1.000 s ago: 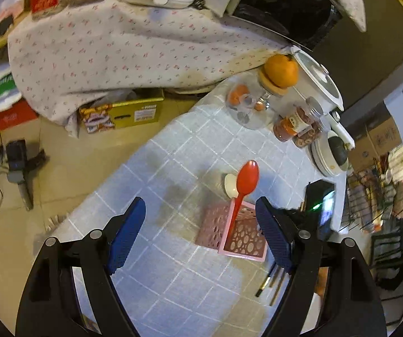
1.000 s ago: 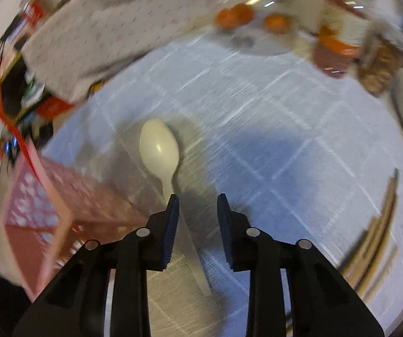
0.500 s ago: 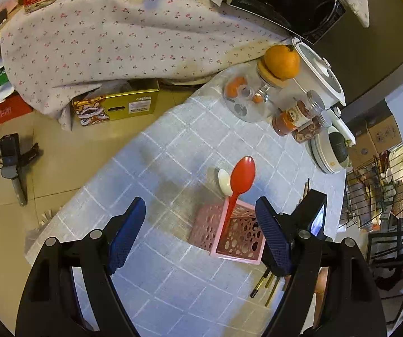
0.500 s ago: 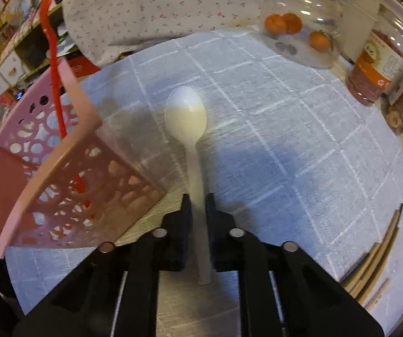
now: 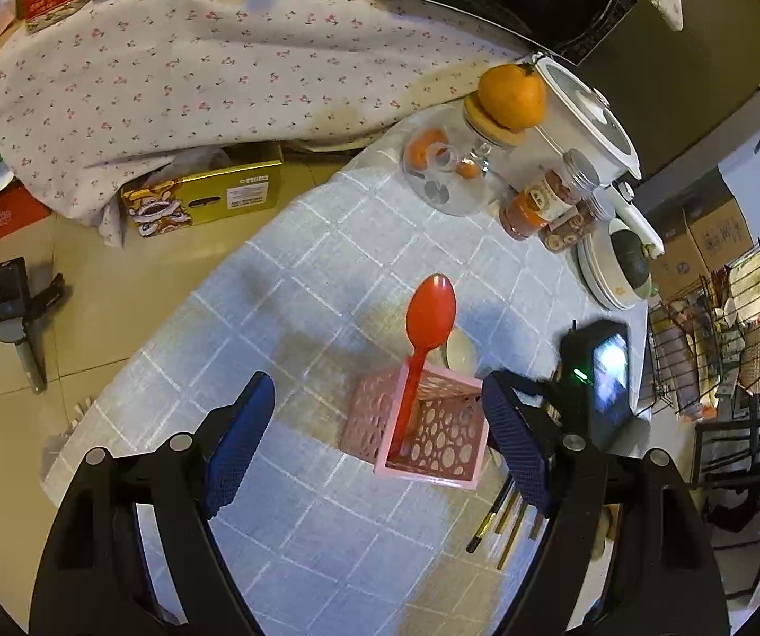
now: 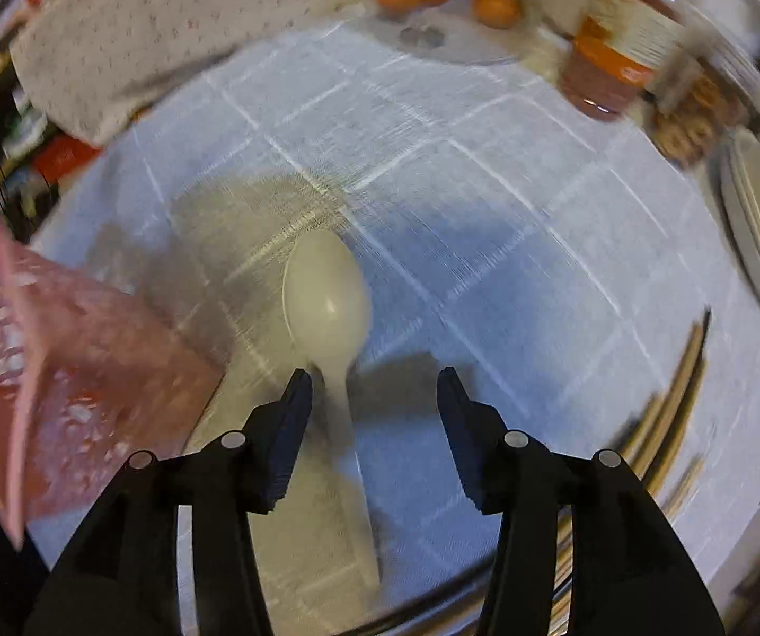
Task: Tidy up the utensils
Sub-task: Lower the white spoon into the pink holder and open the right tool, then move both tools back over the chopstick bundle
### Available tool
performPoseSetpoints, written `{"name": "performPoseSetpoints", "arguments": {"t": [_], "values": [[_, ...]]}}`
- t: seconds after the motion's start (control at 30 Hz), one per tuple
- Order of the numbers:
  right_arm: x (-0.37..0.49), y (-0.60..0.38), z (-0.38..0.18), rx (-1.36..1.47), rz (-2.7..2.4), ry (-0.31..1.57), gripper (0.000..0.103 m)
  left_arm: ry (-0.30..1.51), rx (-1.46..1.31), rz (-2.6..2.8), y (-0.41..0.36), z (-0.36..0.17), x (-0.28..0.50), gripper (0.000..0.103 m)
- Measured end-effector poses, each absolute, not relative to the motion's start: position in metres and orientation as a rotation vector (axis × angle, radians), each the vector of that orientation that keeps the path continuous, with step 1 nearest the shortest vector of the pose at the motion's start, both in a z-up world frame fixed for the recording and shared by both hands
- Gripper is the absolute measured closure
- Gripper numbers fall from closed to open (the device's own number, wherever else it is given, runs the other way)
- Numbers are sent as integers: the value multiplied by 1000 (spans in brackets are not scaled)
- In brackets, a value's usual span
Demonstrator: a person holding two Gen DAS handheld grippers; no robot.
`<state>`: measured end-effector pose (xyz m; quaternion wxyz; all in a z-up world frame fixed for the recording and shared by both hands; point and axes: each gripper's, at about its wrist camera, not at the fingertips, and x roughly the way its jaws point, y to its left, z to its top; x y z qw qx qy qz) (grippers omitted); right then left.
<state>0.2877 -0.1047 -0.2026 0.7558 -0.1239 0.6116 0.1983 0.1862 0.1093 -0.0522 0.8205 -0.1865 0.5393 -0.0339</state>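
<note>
A pink perforated holder (image 5: 422, 432) stands on the checked tablecloth with a red spoon (image 5: 425, 328) upright in it. A white spoon (image 6: 329, 318) lies on the cloth beside the holder (image 6: 62, 371); its bowl shows behind the holder in the left wrist view (image 5: 459, 352). My right gripper (image 6: 374, 397) is open, its fingers either side of the white spoon's handle, not touching it. My left gripper (image 5: 380, 434) is open and empty, high above the holder. Chopsticks (image 6: 682, 397) lie to the right.
A glass jar (image 5: 449, 169) with an orange (image 5: 510, 95) on top, spice jars (image 5: 544, 201), a rice cooker (image 5: 586, 122) and stacked plates (image 5: 613, 270) crowd the far side of the table. The table's left edge (image 5: 178, 312) drops to the floor.
My right gripper was shut on the white spoon's handle half a second ago; it has now opened and the spoon lies on the cloth. The left gripper rose slightly.
</note>
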Motion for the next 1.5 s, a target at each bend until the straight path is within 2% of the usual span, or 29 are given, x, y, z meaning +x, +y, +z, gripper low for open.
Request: {"name": "performPoseSetpoints", "arguments": {"t": [0.03,0.07,0.1,0.13,0.3,0.43,0.57,0.67,0.87,1.0,1.13,1.23,1.5], "values": [[290,-99,-206,-303,437,1347,59,1148,-399,-66,111,-52,186,26],[287,-97,-205,-331,443,1341,84,1148,-403,-60,113,-52,186,26],[287,-96,-204,-337,455,1344,94,1148,-411,-56,115,-53,187,26],[289,-101,-201,-308,441,1344,94,1148,-420,-56,116,-52,187,26],[280,-135,-172,-152,402,1236,94,1145,-410,-73,112,-51,185,26],[252,-157,-106,162,487,916,94,1145,-404,-75,111,-51,184,26],[226,-133,-71,307,512,696,94,1146,-414,-63,113,-51,184,26],[214,-90,-72,293,491,619,94,1139,-416,-54,116,-49,182,26],[191,-74,-106,217,433,624,91,1130,-407,-44,122,-47,178,26],[187,-85,-108,231,439,656,90,1130,-406,-52,122,-46,179,26],[182,-92,-98,229,459,659,80,1127,-395,-68,115,-44,177,26],[182,-102,-88,222,469,694,68,1121,-382,-76,110,-41,175,26],[185,-188,-43,196,258,819,65,1073,-299,-127,75,-25,163,26]]}}
